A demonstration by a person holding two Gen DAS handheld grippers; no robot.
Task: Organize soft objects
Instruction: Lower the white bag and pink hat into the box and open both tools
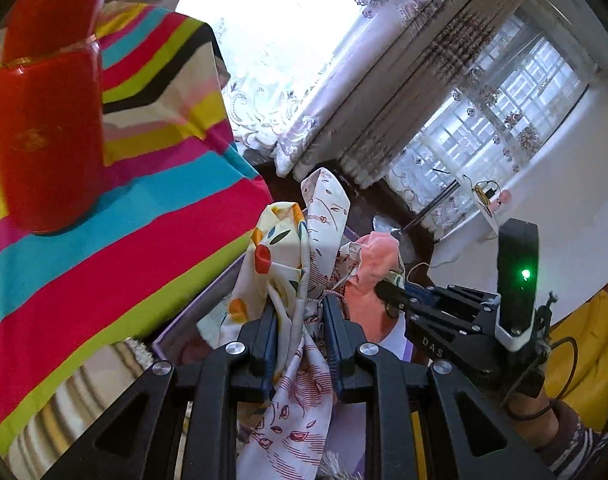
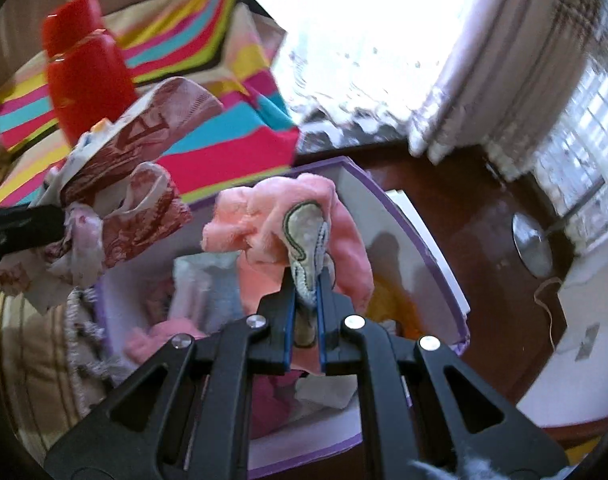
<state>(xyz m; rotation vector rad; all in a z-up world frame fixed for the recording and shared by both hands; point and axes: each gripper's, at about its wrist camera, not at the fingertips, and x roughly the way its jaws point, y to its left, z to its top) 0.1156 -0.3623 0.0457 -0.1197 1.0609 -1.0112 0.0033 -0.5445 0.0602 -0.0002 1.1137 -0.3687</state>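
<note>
Two cloths are held pinched above the purple-rimmed box point(image 2: 404, 216), a printed fabric point(image 1: 304, 360) by the left gripper point(image 1: 300, 320) and a pink fleece piece point(image 2: 264, 216) by the right gripper point(image 2: 307, 280), so lowering and releasing inside is judged next.

A red container point(image 1: 48, 128) stands on the striped cloth-covered surface point(image 1: 116, 240).
</note>
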